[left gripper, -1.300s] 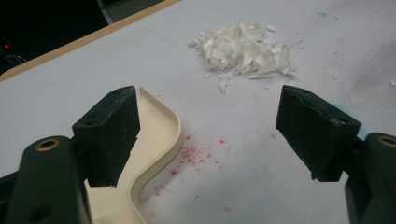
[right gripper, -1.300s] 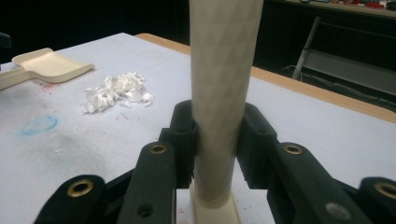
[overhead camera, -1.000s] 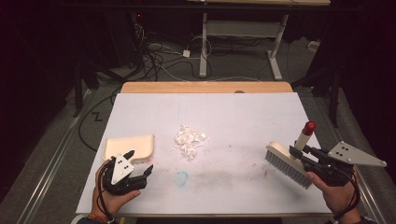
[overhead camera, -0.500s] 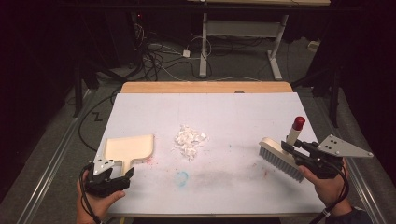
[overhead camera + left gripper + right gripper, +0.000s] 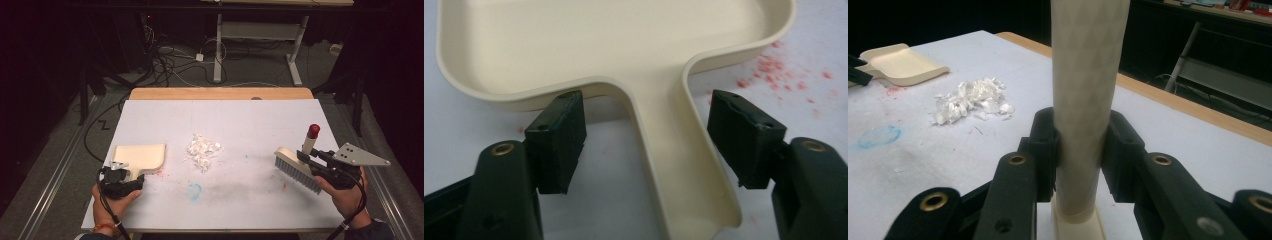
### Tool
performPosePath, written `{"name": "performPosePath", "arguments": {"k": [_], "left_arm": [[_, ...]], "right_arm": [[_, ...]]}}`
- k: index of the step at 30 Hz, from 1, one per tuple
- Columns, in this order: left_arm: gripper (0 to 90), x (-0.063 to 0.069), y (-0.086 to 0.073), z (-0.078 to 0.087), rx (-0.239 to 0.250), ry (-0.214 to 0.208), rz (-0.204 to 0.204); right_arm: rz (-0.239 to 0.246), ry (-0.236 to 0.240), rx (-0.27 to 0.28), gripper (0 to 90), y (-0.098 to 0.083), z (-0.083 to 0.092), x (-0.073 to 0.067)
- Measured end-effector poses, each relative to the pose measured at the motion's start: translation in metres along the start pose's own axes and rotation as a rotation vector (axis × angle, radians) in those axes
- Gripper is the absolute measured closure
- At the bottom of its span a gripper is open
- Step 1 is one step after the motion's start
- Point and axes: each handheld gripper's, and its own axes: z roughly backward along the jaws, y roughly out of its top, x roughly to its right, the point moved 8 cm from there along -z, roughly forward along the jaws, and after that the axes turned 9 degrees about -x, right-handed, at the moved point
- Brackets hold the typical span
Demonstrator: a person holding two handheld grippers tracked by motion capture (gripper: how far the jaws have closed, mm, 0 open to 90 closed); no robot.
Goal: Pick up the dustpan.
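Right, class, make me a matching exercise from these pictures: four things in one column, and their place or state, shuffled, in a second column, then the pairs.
Things:
1. dustpan
2. brush
3. paper scraps
4. blue smudge

Place or state:
A. piled mid-table
B. handle clamped in the right gripper
C. handle between the left gripper's parted jaws
D. marked on the table near its front edge

Pairs: 1-C, 2-B, 3-A, 4-D

Paper scraps (image 5: 202, 151) block mid-table
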Motion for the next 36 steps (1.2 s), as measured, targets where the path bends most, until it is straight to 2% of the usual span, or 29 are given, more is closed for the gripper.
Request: {"name": "performPosePath", "arguments": {"k": [4,8,10,12,14,19,21,23,24,25,26,29,30,33,36], "left_arm": [[37.0,-0.005,0.006,-0.002,-0.005,-0.013,-0.014],[54.4,-0.011,0.009,-0.002,-0.007,-0.027,-0.036],[62.2,-0.014,0.01,-0.003,0.003,-0.047,-0.054],[63.1,-0.016,0.01,-0.003,0.001,-0.064,-0.053],[63.3,-0.015,0.011,-0.003,-0.008,-0.048,-0.072],[63.5,-0.017,0.013,-0.001,-0.018,-0.059,-0.07],[63.6,-0.02,0.015,0.002,-0.025,-0.045,-0.082],[63.6,-0.02,0.015,0.004,-0.029,-0.055,-0.089],[63.6,-0.019,0.016,0.01,-0.039,-0.06,-0.126],[63.6,-0.019,0.016,0.01,-0.039,-0.06,-0.126],[63.7,-0.018,0.017,0.018,-0.042,-0.06,-0.163],[63.7,-0.015,0.017,0.031,-0.051,-0.046,-0.222],[63.7,-0.013,0.016,0.036,-0.054,-0.053,-0.239],[63.6,-0.007,0.009,0.049,-0.093,-0.054,-0.327],[63.6,0.002,0.0,0.058,-0.117,-0.082,-0.362]], "right_arm": [[-0.001,0.007,-0.007,71.3,-0.002,-0.001,-0.002],[-0.007,0.013,-0.006,71.4,-0.005,-0.003,-0.003],[-0.011,0.014,-0.007,71.4,-0.006,-0.004,-0.004],[-0.01,0.011,-0.008,71.4,-0.006,-0.004,-0.003],[-0.016,0.016,-0.013,71.4,-0.007,-0.005,-0.003],[-0.02,0.02,-0.016,71.4,-0.008,-0.008,-0.003],[-0.017,0.021,-0.016,71.4,-0.008,-0.008,-0.004],[-0.016,0.019,-0.016,71.4,-0.008,-0.008,-0.003],[-0.016,0.022,-0.019,71.4,-0.008,-0.009,-0.004],[-0.017,0.021,-0.019,71.4,-0.008,-0.009,-0.003],[-0.018,0.019,-0.019,71.4,-0.009,-0.009,-0.003],[-0.021,0.018,-0.024,71.4,-0.009,-0.009,-0.003],[-0.022,0.017,-0.025,71.4,-0.01,-0.008,-0.003],[-0.019,0.008,-0.013,71.4,-0.009,-0.007,-0.003],[-0.013,-0.001,0.002,71.4,-0.007,-0.005,-0.004]]}}
